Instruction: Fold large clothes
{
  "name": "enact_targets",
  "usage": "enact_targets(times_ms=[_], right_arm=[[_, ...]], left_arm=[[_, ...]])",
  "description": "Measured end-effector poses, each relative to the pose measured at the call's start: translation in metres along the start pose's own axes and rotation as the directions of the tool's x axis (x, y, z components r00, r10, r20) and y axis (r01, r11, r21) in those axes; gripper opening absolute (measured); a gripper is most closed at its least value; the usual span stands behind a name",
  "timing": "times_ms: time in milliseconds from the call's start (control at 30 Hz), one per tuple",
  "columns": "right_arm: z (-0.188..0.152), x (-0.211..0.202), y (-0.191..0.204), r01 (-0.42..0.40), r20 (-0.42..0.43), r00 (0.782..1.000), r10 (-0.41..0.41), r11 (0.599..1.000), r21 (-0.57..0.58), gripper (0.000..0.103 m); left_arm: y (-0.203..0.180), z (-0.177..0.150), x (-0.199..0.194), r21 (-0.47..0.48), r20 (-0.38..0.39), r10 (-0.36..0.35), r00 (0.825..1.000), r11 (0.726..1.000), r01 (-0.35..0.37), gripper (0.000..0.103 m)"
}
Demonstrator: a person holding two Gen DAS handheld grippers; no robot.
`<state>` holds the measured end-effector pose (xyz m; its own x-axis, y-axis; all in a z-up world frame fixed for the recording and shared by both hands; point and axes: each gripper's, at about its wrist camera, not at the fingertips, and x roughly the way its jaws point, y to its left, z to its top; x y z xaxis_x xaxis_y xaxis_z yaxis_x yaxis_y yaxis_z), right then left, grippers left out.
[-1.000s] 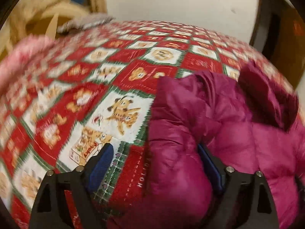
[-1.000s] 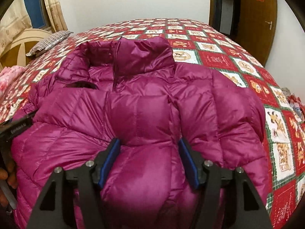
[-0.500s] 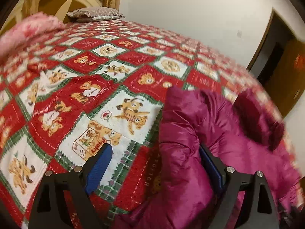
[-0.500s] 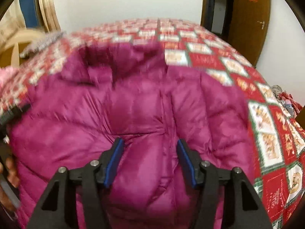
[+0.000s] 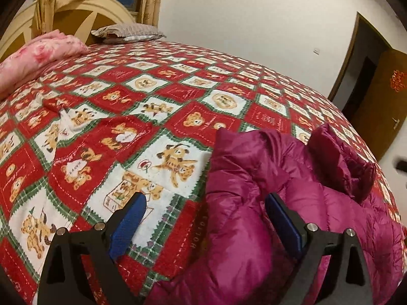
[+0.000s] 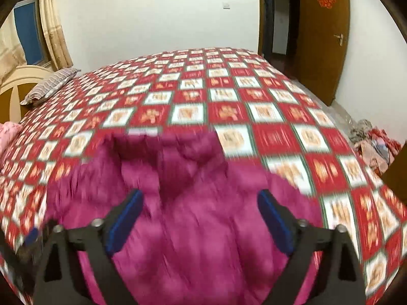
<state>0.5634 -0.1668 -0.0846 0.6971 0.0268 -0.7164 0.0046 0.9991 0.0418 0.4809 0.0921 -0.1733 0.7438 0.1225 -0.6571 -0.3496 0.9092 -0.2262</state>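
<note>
A magenta puffer jacket (image 5: 292,203) lies on the bed with the red, white and green bear-print quilt (image 5: 152,117). In the left wrist view the jacket's left edge bulges up between the jaws. My left gripper (image 5: 203,221) is open over that edge, with one finger over the quilt and the other against the jacket. In the right wrist view the jacket (image 6: 198,216) is blurred and its collar points away. My right gripper (image 6: 201,218) is open above the jacket's body and holds nothing.
A pink blanket (image 5: 33,58) and a striped pillow (image 5: 127,31) lie by the cream headboard (image 5: 84,15). A brown door (image 6: 323,35) stands at the right, with a heap of clothes (image 6: 374,145) on the floor below it.
Both grippers have pulled back and tilted up, so more of the quilt and room shows. The right gripper's jaws have widened and no longer pinch the jacket. The left gripper stays open.
</note>
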Motion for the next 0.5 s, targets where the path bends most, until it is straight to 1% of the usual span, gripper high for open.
enact_targets(times_ms=[33,100,167,200,233,300,367,400,467,500], right_arm=[[0.012,0.017,0.013,0.006,-0.028,1.0,-0.007,1.0,-0.014,0.098],[0.02,0.037,0.03,0.04,-0.062,0.997,-0.044,0.998,-0.052,0.098],[0.023,0.06,0.044,0.125,-0.089,0.987,-0.134,0.987,-0.1,0.098],[0.022,0.074,0.048,0.18,-0.111,0.975,-0.194,0.976,-0.124,0.098],[0.021,0.083,0.046,0.21,-0.132,0.965,-0.228,0.968,-0.138,0.095],[0.016,0.086,0.035,0.238,-0.158,0.953,-0.257,0.963,-0.128,0.076],[0.01,0.082,0.015,0.202,-0.186,0.96,-0.211,0.977,-0.066,0.023],[0.008,0.079,0.007,0.198,-0.199,0.959,-0.202,0.979,-0.044,0.019],[-0.002,0.068,-0.014,0.19,-0.196,0.963,-0.184,0.982,0.012,0.019],[-0.005,0.064,-0.017,0.191,-0.192,0.964,-0.183,0.981,0.024,0.019]], left_arm=[[-0.001,0.0,0.0,0.004,0.0,0.002,1.0,1.0,-0.002,0.095],[-0.001,0.0,0.001,0.006,-0.003,0.002,1.0,1.0,-0.002,0.095],[-0.001,0.001,0.003,0.006,-0.011,0.0,1.0,1.0,0.0,0.095],[-0.001,0.0,0.004,0.006,-0.014,-0.001,1.0,1.0,0.001,0.095],[-0.001,0.0,0.004,0.005,-0.015,-0.001,1.0,1.0,0.001,0.095],[-0.001,0.0,0.005,0.005,-0.021,-0.004,1.0,1.0,0.004,0.095],[0.0,0.0,0.005,0.003,-0.023,-0.007,1.0,1.0,0.007,0.095],[0.0,-0.001,0.005,0.002,-0.022,-0.01,1.0,1.0,0.01,0.095],[0.0,-0.001,0.005,0.003,-0.023,-0.015,1.0,1.0,0.015,0.095],[0.0,-0.001,0.005,0.004,-0.023,-0.018,1.0,1.0,0.018,0.095]])
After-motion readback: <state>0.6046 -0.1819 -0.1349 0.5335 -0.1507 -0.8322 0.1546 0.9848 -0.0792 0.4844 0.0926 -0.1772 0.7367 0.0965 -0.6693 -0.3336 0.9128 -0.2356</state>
